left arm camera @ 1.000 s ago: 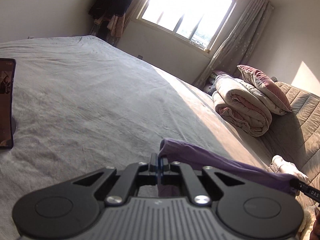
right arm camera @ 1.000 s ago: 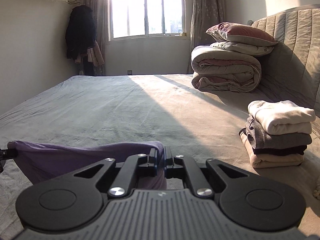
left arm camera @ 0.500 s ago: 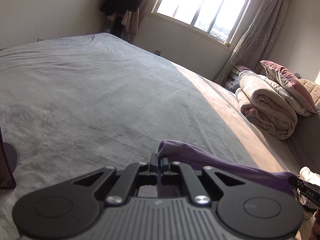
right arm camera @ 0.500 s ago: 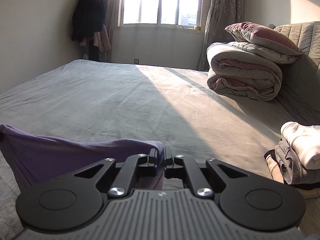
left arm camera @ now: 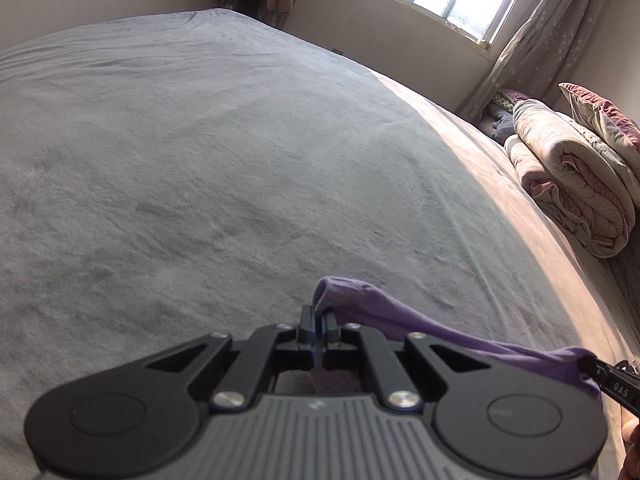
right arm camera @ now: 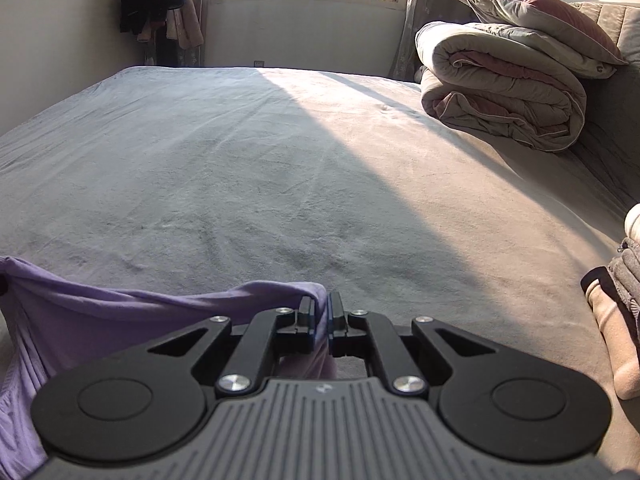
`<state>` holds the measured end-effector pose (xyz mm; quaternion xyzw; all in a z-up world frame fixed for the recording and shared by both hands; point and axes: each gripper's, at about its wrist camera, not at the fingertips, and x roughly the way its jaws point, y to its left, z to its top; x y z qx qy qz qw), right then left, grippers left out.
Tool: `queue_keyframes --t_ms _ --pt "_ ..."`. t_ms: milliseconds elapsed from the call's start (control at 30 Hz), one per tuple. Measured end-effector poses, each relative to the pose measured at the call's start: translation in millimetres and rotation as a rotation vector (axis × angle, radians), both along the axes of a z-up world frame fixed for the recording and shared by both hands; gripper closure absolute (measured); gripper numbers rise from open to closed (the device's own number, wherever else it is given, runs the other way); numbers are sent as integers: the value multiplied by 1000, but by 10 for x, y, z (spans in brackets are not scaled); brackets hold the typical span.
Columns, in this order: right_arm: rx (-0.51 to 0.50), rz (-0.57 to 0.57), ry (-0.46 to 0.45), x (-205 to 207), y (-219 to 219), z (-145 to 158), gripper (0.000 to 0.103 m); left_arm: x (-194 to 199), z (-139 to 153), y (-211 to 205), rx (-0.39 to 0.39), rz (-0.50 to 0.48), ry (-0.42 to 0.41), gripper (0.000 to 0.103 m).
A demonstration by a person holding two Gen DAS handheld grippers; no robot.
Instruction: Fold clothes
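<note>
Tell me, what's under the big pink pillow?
A rolled-up quilt lies under the pillow, resting on the bed. What's beneath the quilt is covered.

Bed surface (right arm camera: 248,168): broad bare stretch ahead, passable. Right side blocked: rolled quilt (right arm camera: 500,92) with pillow (right arm camera: 536,8); folded clothes stack (right arm camera: 618,304) near right.

A wide bed (right arm camera: 248,168) covered by a gray plush sheet fills both views, half in shadow and half in sunlight. A rolled beige-and-pink duvet (right arm camera: 500,92) lies on the bed against the headboard, a mauve pillow (right arm camera: 532,12) stacked on top. Nearer than the duvet, along the same headboard side, a pile of folded clothes (right arm camera: 620,300) rests on the sheet.
</note>
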<state>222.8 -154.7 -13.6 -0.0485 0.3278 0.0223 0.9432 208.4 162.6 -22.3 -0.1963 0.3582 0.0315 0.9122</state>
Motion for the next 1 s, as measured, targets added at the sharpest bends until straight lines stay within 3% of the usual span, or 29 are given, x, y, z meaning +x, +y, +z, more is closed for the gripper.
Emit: queue_keyframes --t_ms 200,267,333,400,467,500,533,767,1000 --pt "38 7 61 104 -7 -152 97 62 -112 -63 37 7 13 95" --pt "63 9 83 123 -19 -184 95 55 -104 -84 40 -1 19 88" --pt "91 12 99 119 -36 -191 86 23 -76 -104 32 -10 25 68" --pt "108 33 103 45 -37 -127 84 -36 -22 -128 13 -19 34 62" --pt "123 54 107 -33 -35 -57 65 -106 36 -154 -12 -28 47 56" --pt "121 68 103 -94 -27 -21 51 -154 62 -169 -31 -33 55 53" --pt "116 83 98 -161 -18 16 48 -209 88 -185 -51 -42 62 51" --pt "94 171 87 -713 18 244 48 -662 233 -248 -213 -66 117 44" --pt "125 210 82 -1211 -40 339 48 -1139 160 -137 -483 -24 161 44"
